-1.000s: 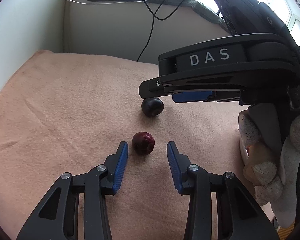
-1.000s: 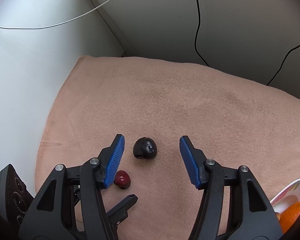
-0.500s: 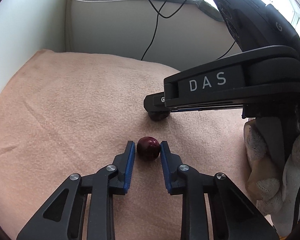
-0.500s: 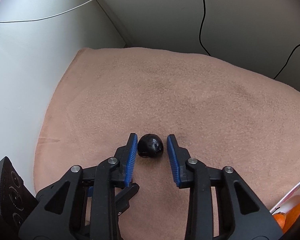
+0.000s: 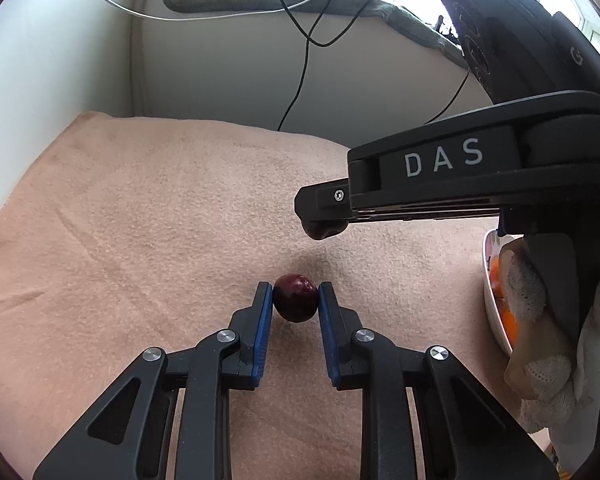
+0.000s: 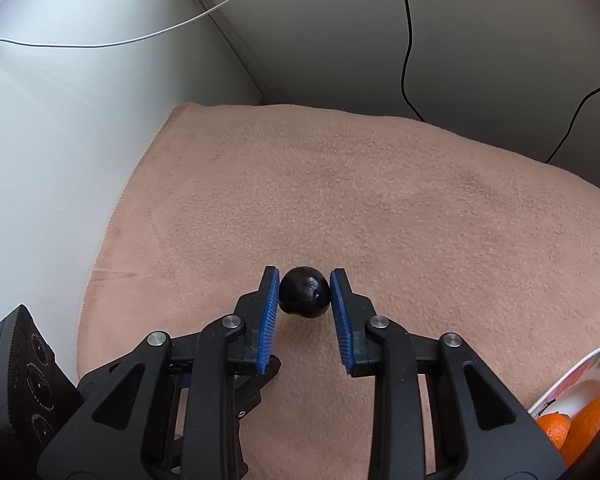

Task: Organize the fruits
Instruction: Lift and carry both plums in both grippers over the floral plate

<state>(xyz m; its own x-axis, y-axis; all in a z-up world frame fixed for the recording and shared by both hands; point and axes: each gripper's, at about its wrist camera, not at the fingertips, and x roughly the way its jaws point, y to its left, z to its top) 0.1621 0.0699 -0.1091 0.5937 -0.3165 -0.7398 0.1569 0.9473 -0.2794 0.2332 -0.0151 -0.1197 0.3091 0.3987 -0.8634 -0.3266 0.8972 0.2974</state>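
The left gripper (image 5: 295, 297) is clamped on a dark red cherry (image 5: 295, 298), its blue pads (image 5: 262, 332) pressing both sides, the fruit low over the peach-coloured towel (image 5: 140, 220) that covers the worktop. The right gripper (image 6: 305, 292) is closed on a near-black cherry (image 6: 305, 291) — held the same way, pads against its flanks. In the left wrist view the right gripper reaches in from 3 o'clock. A white bowl (image 6: 572, 372) with oranges (image 6: 580, 420) sits at 4 o'clock in the right wrist view.
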